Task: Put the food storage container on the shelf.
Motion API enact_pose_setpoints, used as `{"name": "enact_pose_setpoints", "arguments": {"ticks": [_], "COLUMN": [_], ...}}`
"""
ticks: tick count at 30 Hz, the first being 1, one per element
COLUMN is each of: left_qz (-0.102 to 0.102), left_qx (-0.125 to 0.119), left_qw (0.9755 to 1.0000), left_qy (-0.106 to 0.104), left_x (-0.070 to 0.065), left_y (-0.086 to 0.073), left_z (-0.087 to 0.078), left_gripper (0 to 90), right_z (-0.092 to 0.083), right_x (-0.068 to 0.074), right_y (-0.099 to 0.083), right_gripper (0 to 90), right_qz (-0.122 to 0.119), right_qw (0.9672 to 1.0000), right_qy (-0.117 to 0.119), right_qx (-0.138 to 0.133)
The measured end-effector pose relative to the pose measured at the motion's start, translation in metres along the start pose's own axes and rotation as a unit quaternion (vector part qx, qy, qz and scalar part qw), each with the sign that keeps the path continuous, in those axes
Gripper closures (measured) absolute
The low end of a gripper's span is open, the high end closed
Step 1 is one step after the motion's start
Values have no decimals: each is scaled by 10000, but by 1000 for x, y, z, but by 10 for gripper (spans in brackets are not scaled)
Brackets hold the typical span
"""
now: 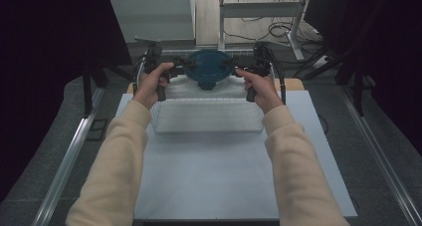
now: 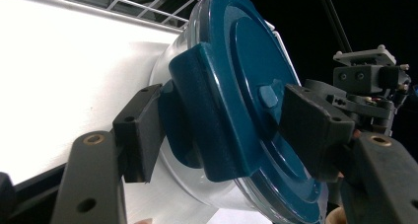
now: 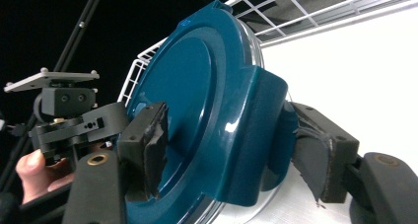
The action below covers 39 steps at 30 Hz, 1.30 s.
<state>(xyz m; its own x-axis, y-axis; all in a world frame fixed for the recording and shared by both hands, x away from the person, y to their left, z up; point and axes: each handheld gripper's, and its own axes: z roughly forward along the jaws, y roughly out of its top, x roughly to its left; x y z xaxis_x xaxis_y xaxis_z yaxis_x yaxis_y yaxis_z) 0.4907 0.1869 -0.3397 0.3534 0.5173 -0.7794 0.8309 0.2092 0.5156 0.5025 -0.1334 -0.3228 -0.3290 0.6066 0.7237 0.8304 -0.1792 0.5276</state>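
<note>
- Left tongs (image 1: 183, 65): you've got them straddling the left clip (image 2: 217, 115) of the box (image 1: 208, 67), one pad under the clip and one over the lid (image 2: 246, 76). From the left gripper view I can't tell if the pads are actually pressing or just sitting close.
- The box itself is at the far end of the wire rack (image 1: 159, 129) on the desk (image 1: 224, 176), between your two hands, lid facing up. Whether it's resting on the wire or hanging, I can't make out.
- Handling, my guess: clear hard plastic tub, stiff blue lid, looks empty, so light. It's glossy all over, so the round wall and the flat lid top will be slippery for flat pads.
- The best place to grab is those chunky clips. They stick out on both sides and give the pads a lip to catch. Pinch top and bottom, not the curved wall.
- It shouldn't shatter, but a clip could pop open if you squeeze its outer flap, and then the lid comes loose. Keep both sides level.
- Right tongs (image 1: 233, 64): mirror image, around the right clip (image 3: 261, 130), with one frayed pad by the lid top and the other behind the clip. Same story here, I can't tell if it's clamped or let go.
</note>
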Motion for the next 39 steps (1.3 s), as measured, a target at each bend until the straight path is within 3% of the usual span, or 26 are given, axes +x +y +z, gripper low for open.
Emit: {"name": "enact_pose_setpoints", "arguments": {"ticks": [1, 3, 5, 6, 7, 8, 9, 11, 12, 13, 15, 16, 17, 18, 21, 22, 23, 24, 26, 29, 30, 32, 35, 39], "left_qz": [111, 234, 441, 570, 676, 860, 993, 1222, 1400, 1400, 1608, 1686, 1752, 1841, 2092, 2234, 2234, 2277, 2362, 2410, 2431, 2501, 2550, 2591], "left_qx": [-100, -251, -394, -458, -486, -523, -540, -566, -545, -545, -492, -451, -421, -382, -314, -283, -283, -287, -280, -305, -314, -306, -362, -268], "left_qw": [9998, 9989, 9967, 9949, 9934, 9908, 9888, 9860, 9842, 9842, 9825, 9817, 9809, 9794, 9743, 9711, 9711, 9702, 9680, 9673, 9666, 9643, 9619, 9605], "left_qy": [119, 327, 557, 691, 790, 910, 979, 980, 936, 936, 807, 759, 729, 733, 778, 792, 792, 782, 795, 735, 752, 815, 921, 984], "left_x": [-2, -6, -11, -14, -17, -23, -27, -35, -42, -42, -47, -49, -50, -52, -55, -56, -56, -56, -54, -49, -48, -43, -33, -20], "left_y": [-1, -3, -7, -9, -11, -14, -18, -26, -35, -35, -50, -58, -66, -74, -97, -115, -115, -123, -137, -156, -161, -173, -191, -212], "left_z": [0, -3, -9, -13, -15, -20, -25, -34, -40, -40, -49, -52, -55, -57, -64, -69, -69, -71, -76, -81, -82, -84, -86, -83], "left_gripper": [330, 281, 252, 234, 234, 225, 225, 223, 224, 224, 224, 224, 224, 224, 231, 232, 234, 235, 235, 237, 237, 237, 236, 219], "right_z": [0, -2, -6, -12, -12, -21, -21, -32, -42, -42, -52, -57, -66, -66, -79, -87, -87, -95, -98, -106, -111, -115, -119, -123], "right_x": [2, 10, 15, 22, 22, 29, 29, 35, 40, 40, 43, 43, 42, 42, 40, 37, 37, 34, 32, 26, 21, 15, 8, -11], "right_y": [-1, -3, -6, -9, -9, -14, -14, -20, -27, -27, -39, -44, -56, -56, -75, -87, -87, -99, -105, -120, -131, -142, -153, -176], "right_gripper": [287, 211, 175, 155, 155, 149, 149, 142, 142, 142, 153, 160, 171, 171, 173, 177, 177, 185, 196, 207, 209, 209, 209, 209], "right_qz": [-29, -428, -637, -894, -894, -1225, -1225, -1587, -1880, -1880, -2270, -2367, -2485, -2485, -2710, -2781, -2781, -2829, -2869, -2938, -3034, -3121, -3147, -3252], "right_qw": [10000, 9974, 9948, 9900, 9900, 9848, 9848, 9812, 9765, 9765, 9681, 9662, 9650, 9650, 9594, 9576, 9576, 9565, 9555, 9537, 9504, 9471, 9463, 9417], "right_qy": [-74, -520, -740, -1056, -1056, -1183, -1183, -1042, -1010, -1010, -1008, -975, -781, -781, -715, -679, -679, -625, -585, -496, -503, -529, -508, -659], "right_qx": [-53, -254, -290, -285, -285, -336, -336, -330, -289, -289, -315, -321, -308, -308, -315, -331, -331, -345, -368, -420, -473, -532, -545, -559]}}
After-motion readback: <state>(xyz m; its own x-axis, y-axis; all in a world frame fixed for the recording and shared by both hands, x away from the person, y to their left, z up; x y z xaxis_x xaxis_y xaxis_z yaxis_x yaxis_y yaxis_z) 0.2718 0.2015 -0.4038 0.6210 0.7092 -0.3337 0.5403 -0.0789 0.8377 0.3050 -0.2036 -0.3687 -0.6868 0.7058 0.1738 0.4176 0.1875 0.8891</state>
